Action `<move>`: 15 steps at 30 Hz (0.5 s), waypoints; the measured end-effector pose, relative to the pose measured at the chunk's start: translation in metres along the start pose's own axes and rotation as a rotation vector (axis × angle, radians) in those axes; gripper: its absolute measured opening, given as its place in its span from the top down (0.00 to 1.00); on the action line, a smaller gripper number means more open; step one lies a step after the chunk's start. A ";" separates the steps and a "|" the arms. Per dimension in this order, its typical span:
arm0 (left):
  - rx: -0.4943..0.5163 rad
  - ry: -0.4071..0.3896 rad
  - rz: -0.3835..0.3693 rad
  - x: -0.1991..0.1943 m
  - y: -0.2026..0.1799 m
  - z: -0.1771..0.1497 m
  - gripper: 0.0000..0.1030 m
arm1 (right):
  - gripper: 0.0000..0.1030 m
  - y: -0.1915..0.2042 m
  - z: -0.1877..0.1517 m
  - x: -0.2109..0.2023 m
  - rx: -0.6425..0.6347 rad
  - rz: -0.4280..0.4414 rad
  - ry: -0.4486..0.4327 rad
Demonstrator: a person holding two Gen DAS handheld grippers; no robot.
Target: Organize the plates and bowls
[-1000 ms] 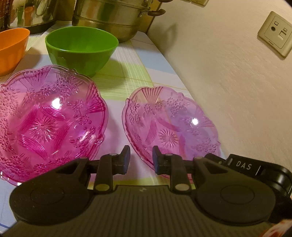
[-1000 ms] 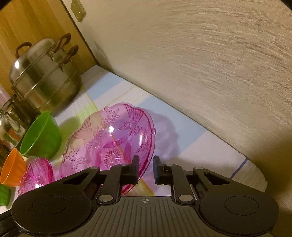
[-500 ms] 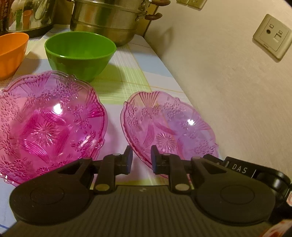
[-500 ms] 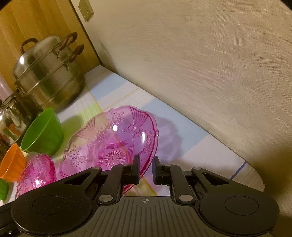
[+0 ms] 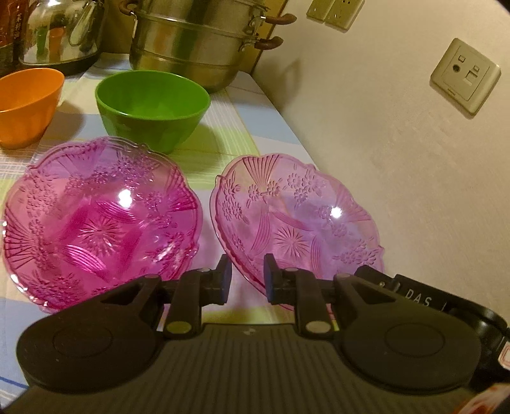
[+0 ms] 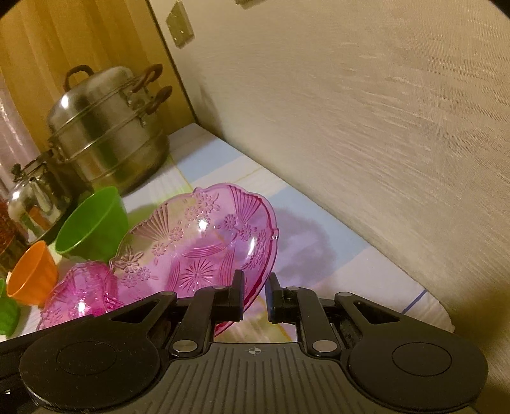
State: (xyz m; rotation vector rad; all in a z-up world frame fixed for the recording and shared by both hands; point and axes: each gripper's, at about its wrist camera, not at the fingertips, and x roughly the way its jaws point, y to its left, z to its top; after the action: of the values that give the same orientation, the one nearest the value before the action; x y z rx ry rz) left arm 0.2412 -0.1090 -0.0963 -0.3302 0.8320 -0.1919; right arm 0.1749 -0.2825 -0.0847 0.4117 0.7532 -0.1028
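Note:
Two pink patterned glass plates are in view. One plate (image 5: 95, 223) lies flat on the striped cloth at the left. The other plate (image 5: 296, 223) (image 6: 197, 254) is tilted, one edge raised off the table. My right gripper (image 6: 255, 297) is shut on this tilted plate's near rim. My left gripper (image 5: 244, 280) has its fingers around the same plate's opposite rim, with a gap showing on either side. A green bowl (image 5: 153, 102) (image 6: 92, 223) and an orange bowl (image 5: 27, 102) (image 6: 32, 277) stand behind the plates.
A steel stacked steamer pot (image 5: 197, 47) (image 6: 108, 137) and a kettle (image 5: 60, 28) stand at the back. The wall (image 5: 398, 159) runs close along the table's right side, with a socket (image 5: 465, 76). A green thing (image 6: 6, 312) shows at the far left.
The tilted plate has risen a little and both grippers have moved with it. The right gripper stays shut on its rim.

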 end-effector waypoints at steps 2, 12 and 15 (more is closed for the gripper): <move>0.000 -0.005 -0.003 -0.006 0.000 0.000 0.82 | 0.87 0.002 -0.001 -0.005 -0.004 0.002 -0.006; 0.010 -0.024 -0.018 -0.036 -0.003 -0.003 0.82 | 0.87 0.004 -0.003 -0.038 -0.012 0.012 -0.028; 0.011 -0.032 -0.016 -0.046 -0.002 -0.004 0.82 | 0.87 0.008 -0.005 -0.046 -0.025 0.014 -0.038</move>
State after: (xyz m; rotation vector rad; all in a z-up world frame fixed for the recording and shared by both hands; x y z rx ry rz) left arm 0.2073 -0.0981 -0.0660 -0.3287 0.7970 -0.2058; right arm 0.1397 -0.2759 -0.0538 0.3903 0.7134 -0.0874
